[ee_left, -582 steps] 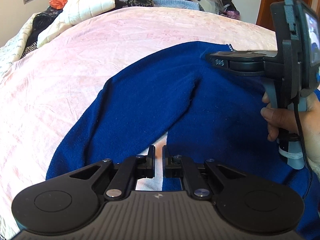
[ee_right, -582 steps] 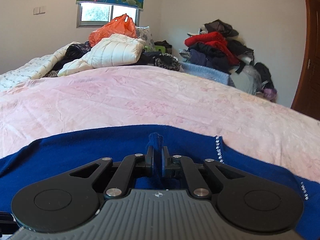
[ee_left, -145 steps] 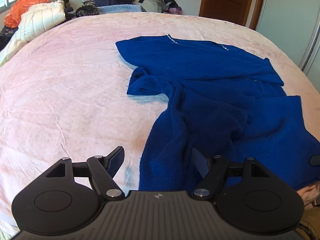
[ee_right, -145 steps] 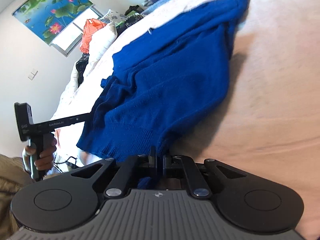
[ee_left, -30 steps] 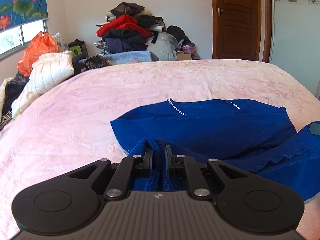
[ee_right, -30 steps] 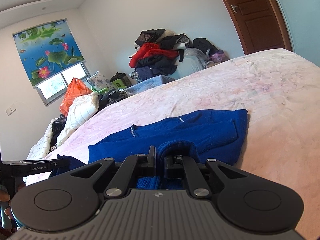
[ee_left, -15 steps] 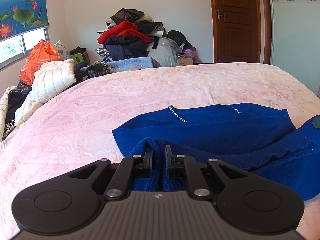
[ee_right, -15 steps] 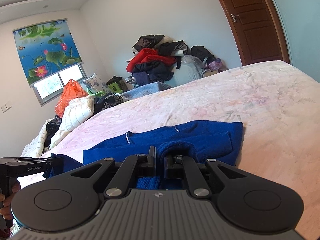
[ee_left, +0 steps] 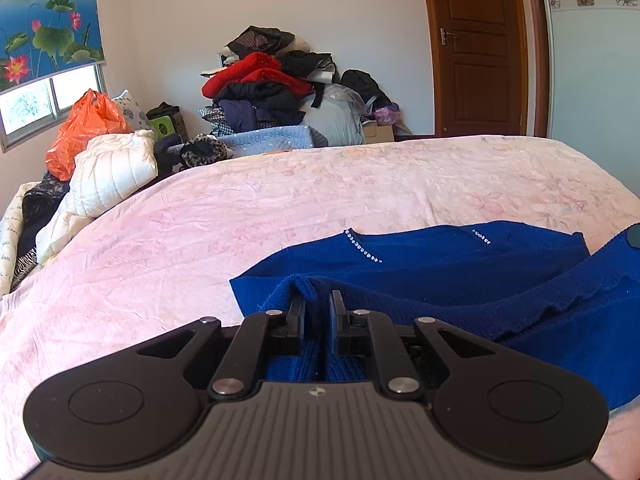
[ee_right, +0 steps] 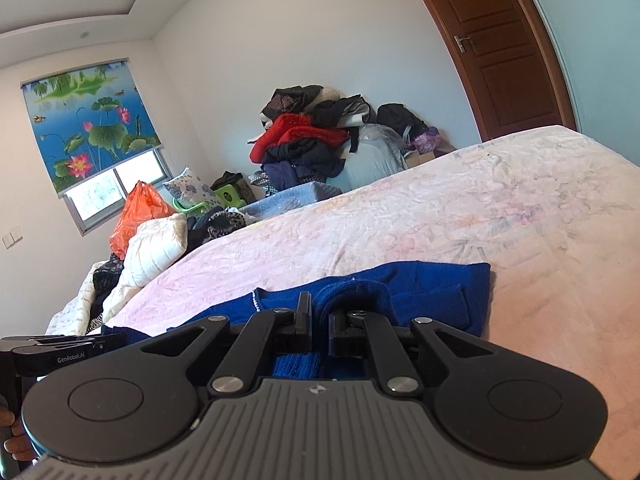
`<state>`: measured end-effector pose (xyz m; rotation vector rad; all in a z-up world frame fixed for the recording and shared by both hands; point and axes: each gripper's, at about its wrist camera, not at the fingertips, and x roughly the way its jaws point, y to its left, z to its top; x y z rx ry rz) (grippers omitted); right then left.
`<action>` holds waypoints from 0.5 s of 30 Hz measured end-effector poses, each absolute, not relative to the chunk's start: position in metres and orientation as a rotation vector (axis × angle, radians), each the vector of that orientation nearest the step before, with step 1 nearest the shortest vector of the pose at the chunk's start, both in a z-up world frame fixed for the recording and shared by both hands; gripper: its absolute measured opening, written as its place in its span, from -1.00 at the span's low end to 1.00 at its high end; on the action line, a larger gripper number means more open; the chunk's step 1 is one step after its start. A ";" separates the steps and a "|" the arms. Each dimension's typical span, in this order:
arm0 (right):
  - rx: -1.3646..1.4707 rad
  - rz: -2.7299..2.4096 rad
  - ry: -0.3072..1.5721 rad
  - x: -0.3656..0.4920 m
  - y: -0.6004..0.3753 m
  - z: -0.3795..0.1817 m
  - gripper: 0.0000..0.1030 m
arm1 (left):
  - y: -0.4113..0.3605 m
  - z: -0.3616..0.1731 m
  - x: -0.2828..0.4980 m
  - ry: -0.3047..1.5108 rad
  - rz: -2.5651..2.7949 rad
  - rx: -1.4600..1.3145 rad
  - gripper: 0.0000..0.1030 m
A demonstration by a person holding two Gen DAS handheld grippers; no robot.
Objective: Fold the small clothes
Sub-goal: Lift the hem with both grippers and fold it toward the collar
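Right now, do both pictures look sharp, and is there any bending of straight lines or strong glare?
Left wrist view: sharp, even daylight; the door frame bows near the edge. Right wrist view: also sharp; the door curves strongly, and the window is washed out white.

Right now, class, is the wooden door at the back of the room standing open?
No: the door sits shut in its frame, with only its brown panels and handle showing.

Both cameras sit low and close over the bed, each looking forward along its own gripper's fingers toward the far wall. The right-wrist view is rolled, tilting the bed. Both share the clothes pile, door and window blind.
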<state>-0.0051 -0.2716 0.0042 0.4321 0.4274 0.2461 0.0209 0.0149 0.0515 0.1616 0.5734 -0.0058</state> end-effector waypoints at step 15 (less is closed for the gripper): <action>0.455 0.222 0.419 0.011 -0.274 0.000 -0.77 | 0.010 0.061 0.035 0.555 0.008 0.191 -0.79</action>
